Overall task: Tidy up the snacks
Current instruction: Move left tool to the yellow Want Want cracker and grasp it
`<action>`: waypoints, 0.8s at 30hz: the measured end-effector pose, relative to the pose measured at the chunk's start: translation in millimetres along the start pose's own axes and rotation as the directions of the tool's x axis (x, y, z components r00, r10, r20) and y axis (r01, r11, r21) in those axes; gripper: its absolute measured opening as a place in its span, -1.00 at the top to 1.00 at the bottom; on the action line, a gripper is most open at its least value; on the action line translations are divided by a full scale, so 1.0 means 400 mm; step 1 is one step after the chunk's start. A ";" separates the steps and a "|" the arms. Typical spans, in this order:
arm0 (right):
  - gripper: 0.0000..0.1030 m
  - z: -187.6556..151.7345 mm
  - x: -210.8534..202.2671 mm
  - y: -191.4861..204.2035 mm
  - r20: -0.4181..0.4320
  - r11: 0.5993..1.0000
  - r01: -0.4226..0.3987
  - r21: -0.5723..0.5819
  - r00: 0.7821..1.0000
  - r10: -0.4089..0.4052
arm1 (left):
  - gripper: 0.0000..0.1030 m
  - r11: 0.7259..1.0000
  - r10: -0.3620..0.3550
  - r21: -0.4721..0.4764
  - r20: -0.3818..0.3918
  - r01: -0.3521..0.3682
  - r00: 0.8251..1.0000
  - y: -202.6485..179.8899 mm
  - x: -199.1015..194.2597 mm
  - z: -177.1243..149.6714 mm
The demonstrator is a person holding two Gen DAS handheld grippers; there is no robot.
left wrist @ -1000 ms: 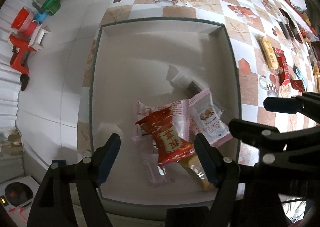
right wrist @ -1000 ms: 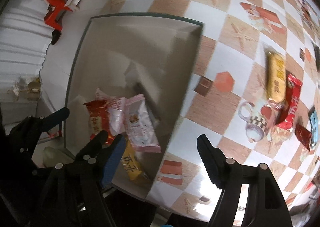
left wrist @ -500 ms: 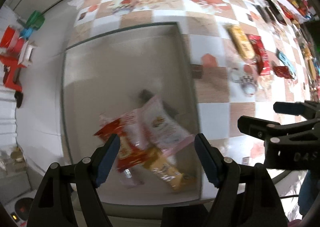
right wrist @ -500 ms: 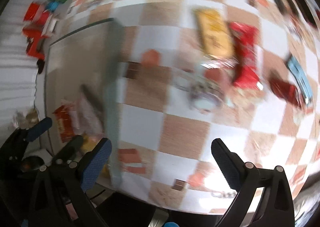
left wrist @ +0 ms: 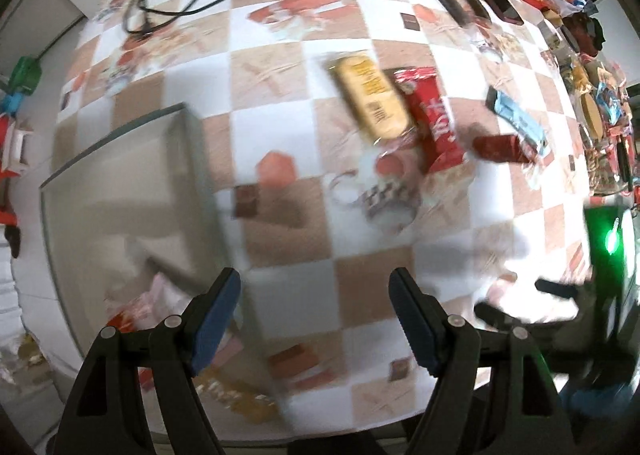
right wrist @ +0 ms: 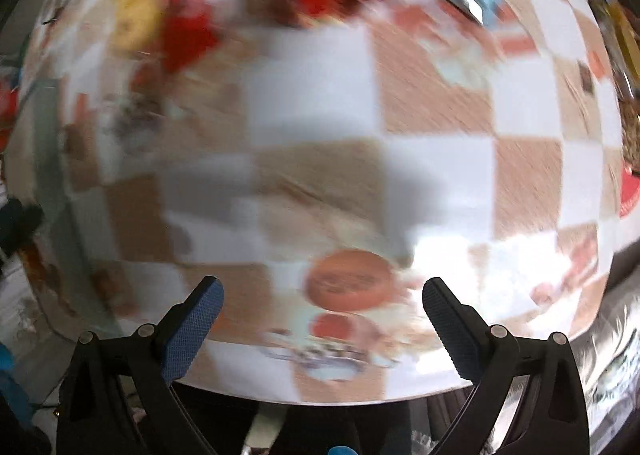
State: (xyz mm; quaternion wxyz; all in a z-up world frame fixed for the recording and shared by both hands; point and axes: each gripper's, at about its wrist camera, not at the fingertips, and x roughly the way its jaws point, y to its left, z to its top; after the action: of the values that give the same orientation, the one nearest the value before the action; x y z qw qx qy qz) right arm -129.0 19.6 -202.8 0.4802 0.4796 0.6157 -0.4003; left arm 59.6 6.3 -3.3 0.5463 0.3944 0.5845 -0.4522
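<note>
Both grippers point down over the checkered tablecloth [left wrist: 276,135]. Left gripper [left wrist: 314,319] jaws apart, nothing between them; right gripper [right wrist: 322,319] jaws spread wide, also empty. Yellow snack bar [left wrist: 370,99] touches red snack packet [left wrist: 434,119] mid-table. Grey box [left wrist: 120,191] at left holds blurred packets.

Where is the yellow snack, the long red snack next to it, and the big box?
yellow snack [left wrist: 370,99], left wrist view, middle of the wrapper.
long red snack [left wrist: 434,117], left wrist view, middle of the wrapper.
big box [left wrist: 120,191], left wrist view, bare inside floor.
</note>
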 end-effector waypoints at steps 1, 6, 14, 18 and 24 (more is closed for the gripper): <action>-0.95 -0.007 0.006 -0.018 -0.005 1.000 0.010 0.003 1.000 -0.010 | -0.55 1.000 -0.003 -0.005 -0.004 0.003 1.000 -0.007 0.007 0.013; -0.95 -0.039 0.039 -0.096 -0.034 0.999 0.045 0.006 0.998 -0.045 | -0.55 0.999 -0.006 -0.050 -0.033 0.005 0.999 -0.034 0.049 0.096; -1.00 -0.071 0.040 -0.116 -0.032 0.997 0.061 -0.040 0.998 -0.062 | -0.55 0.988 -0.013 -0.152 -0.041 0.007 0.999 -0.039 0.104 0.242; -1.00 -0.067 0.033 -0.151 -0.027 0.997 0.061 -0.040 0.998 -0.062 | -0.55 0.988 -0.007 -0.153 -0.053 -0.001 0.999 -0.057 0.130 0.288; -1.00 -0.064 0.033 -0.134 -0.027 0.997 0.063 -0.039 0.998 -0.064 | -0.55 0.989 0.028 -0.144 -0.085 -0.040 0.996 -0.080 0.180 0.335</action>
State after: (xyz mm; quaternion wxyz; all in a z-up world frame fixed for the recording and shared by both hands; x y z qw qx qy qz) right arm -187.6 34.8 -208.3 0.4677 0.4562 0.6447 -0.3968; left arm 60.1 -133.7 -71.0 0.5568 0.3817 0.6312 -0.3820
